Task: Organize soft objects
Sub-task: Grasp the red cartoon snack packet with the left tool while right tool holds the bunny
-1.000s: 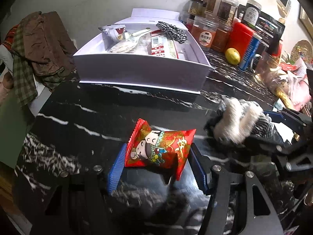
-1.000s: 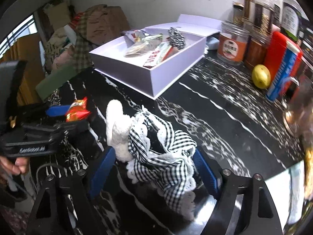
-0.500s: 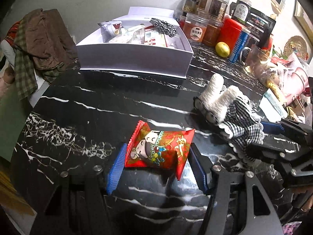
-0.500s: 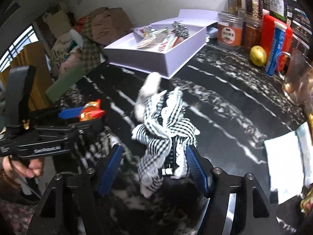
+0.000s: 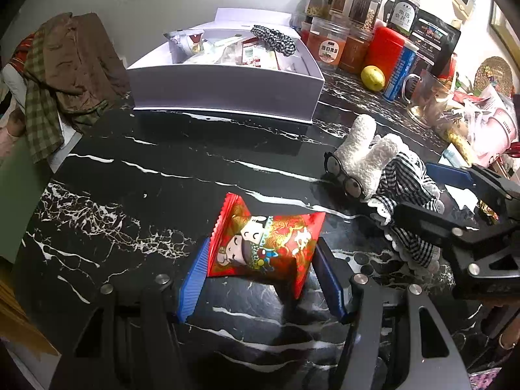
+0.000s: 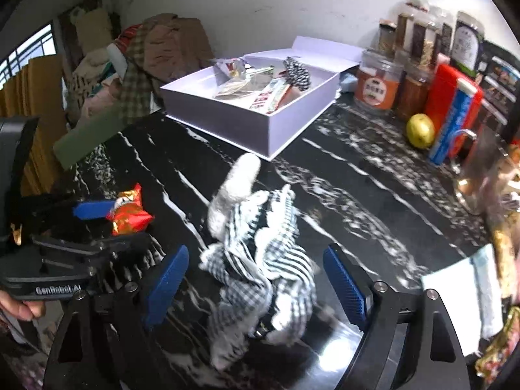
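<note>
- While the left gripper (image 5: 260, 260) clamps the red snack packet (image 5: 265, 247) above the black marble counter (image 5: 146, 169), we log its pads pressing both packet ends.
- We see the white box (image 5: 227, 89) behind, holding packets.
- The right gripper (image 6: 256, 279) stands open around the plush toy in checked cloth (image 6: 256, 253); pads apart from it.

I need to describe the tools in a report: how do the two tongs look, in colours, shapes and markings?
Both tongs are alike: a black angular frame with silver bolts and two ribbed blue pads. Left tongs, right tongs. The left body, seen from the right camera, bears white lettering "GenRobot.AI". A bare hand holds it; no sleeve or cable shows.
</note>
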Demonstrator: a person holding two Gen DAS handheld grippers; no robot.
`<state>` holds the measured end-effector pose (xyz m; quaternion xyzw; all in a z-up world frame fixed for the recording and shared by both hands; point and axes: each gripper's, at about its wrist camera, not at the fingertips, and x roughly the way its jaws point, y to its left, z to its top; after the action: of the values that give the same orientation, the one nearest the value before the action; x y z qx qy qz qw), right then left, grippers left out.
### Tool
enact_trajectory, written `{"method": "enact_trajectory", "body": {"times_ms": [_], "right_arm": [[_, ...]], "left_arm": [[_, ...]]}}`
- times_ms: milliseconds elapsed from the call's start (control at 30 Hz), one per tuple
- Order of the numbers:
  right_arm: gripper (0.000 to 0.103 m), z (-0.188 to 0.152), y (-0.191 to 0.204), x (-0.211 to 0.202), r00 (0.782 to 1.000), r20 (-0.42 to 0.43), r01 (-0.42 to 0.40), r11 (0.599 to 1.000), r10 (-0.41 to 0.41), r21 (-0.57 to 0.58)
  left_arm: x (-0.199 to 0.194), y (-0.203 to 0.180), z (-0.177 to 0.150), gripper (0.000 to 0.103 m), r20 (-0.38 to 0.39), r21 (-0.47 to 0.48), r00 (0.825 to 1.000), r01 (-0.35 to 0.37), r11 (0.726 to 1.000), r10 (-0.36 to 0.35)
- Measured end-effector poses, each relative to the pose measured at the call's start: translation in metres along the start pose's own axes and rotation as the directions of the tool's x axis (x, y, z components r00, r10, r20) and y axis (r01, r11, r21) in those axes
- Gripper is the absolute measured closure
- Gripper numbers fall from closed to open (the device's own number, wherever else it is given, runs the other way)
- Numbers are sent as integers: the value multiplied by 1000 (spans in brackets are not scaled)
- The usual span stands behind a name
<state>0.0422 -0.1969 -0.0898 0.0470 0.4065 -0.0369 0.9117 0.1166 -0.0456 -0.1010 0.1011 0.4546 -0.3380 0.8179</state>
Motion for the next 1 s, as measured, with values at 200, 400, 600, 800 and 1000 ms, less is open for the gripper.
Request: {"method": "enact_trajectory", "body": {"times_ms": [200, 400, 600, 800, 1000], "right_arm": [[17, 1, -2, 17, 999, -37, -17, 999, 18, 29], [17, -5, -2, 27, 997, -76, -13, 999, 16, 30], [27, -14, 1, 24, 999, -52, 8, 1000, -7, 21], [60, -18, -12, 16, 999, -22, -38, 994, 40, 99], [63, -33, -18, 3, 997, -11, -70, 983, 73, 170]], "left_arm": [[0, 1, 0, 41, 8, -6, 1000, -8, 1000, 8], [1, -1, 0, 41, 11, 4, 1000, -23, 1000, 23], [2, 2, 2, 41, 17, -13, 1000, -22, 1000, 22], [0, 5, 2, 41, 24, -48, 999, -24, 999, 25], [-12, 2, -5, 41, 46, -55, 999, -14, 998, 16]]}}
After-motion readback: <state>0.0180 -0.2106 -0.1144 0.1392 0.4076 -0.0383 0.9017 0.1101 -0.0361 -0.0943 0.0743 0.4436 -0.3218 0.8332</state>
